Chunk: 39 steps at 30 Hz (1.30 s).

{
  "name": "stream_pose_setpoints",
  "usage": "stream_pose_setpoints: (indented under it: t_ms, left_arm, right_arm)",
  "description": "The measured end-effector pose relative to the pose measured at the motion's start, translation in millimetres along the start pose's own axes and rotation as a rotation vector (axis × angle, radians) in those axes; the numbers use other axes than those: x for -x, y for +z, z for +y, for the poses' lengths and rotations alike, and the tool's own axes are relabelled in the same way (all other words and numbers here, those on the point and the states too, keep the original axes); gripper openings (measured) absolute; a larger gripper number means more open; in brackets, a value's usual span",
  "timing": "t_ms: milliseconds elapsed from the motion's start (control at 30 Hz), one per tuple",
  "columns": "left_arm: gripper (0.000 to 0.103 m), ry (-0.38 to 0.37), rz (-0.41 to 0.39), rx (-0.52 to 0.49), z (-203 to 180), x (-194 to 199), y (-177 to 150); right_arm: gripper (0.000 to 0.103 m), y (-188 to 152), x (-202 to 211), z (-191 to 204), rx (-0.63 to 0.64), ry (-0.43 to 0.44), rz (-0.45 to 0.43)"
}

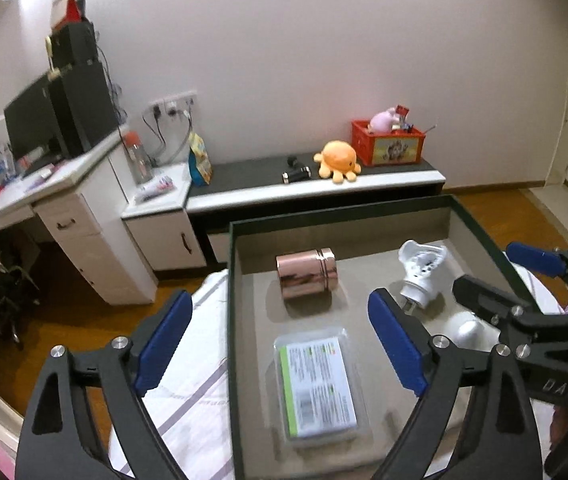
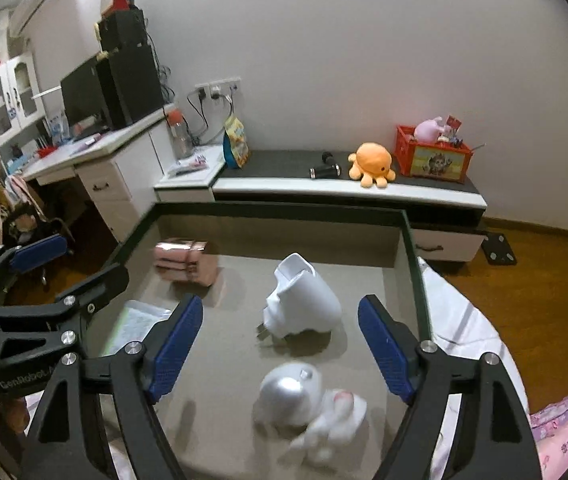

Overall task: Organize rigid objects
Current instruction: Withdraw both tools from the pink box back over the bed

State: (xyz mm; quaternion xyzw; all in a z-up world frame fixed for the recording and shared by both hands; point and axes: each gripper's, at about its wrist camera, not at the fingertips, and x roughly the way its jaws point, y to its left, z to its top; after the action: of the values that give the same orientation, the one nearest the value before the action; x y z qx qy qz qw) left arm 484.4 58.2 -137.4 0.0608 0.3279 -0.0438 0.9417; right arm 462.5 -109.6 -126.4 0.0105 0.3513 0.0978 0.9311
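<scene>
Both pairs of jaws are standing wide apart and holding nothing. The left gripper point(image 1: 280, 344) is hanging over the left side of the tray point(image 1: 231, 320), and the right gripper point(image 2: 280, 344) is hanging over the right side, so the 2 are splitting the tray between them.

Inside the tray 4 things are lying loose on the grey floor. Toward the far left corner of the tray, a pink metal tin point(image 1: 307, 278) is lying on its side, its long axis running across the tray, roughly parallel to the far wall. Nearer than the tin, a flat plastic pack point(image 1: 317, 388) with a green-edged label is lying face up, its long axis running from the near side of the tray toward the far wall; it is sitting directly below the gap between the left jaws, which are opening wider than its short side. Toward the right wall of the tray, a white plug-in device point(image 2: 301, 300) is lying tipped over with its prongs pointing to the near left. Nearest on that side, a white and silver figure point(image 2: 307, 404) is lying blurred, just below the gap of the right jaws.

Judging by this layout, the left hand is nearer the pack and the tin, while the right hand is nearer the figure and the plug-in device. For whichever hand goes next, the move looks like a short drop.
</scene>
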Motion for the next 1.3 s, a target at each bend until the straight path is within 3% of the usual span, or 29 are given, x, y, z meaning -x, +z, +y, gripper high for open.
stream_pose_setpoints:
  t_ms: [300,400,533,700,1000,1300]
  left_arm:
    - [0.103,0.046,-0.151,0.004,-6,105,-40]
    - [0.103,0.042,-0.200,0.011,-12,145,-61]
    - [0.103,0.063,-0.285,0.010,-21,194,-86]
    - [0.103,0.056,-0.373,0.034,-30,248,-121]
    - [0.103,0.060,-0.420,0.055,-47,295,-158]
    - [0.103,0.063,-0.410,0.050,-59,299,-173]
  right_arm:
    - [0.088,-24,94,26,0.042,-0.025,-0.152]
    - [0.103,-46,132,35,0.066,-0.043,-0.210]
    - [0.103,-74,175,45,0.084,-0.031,-0.286]
    - [0.103,-113,223,55,0.101,-0.079,-0.370]
    - [0.103,-164,276,60,0.075,-0.113,-0.453]
    - [0.103,-188,289,57,0.075,-0.145,-0.451]
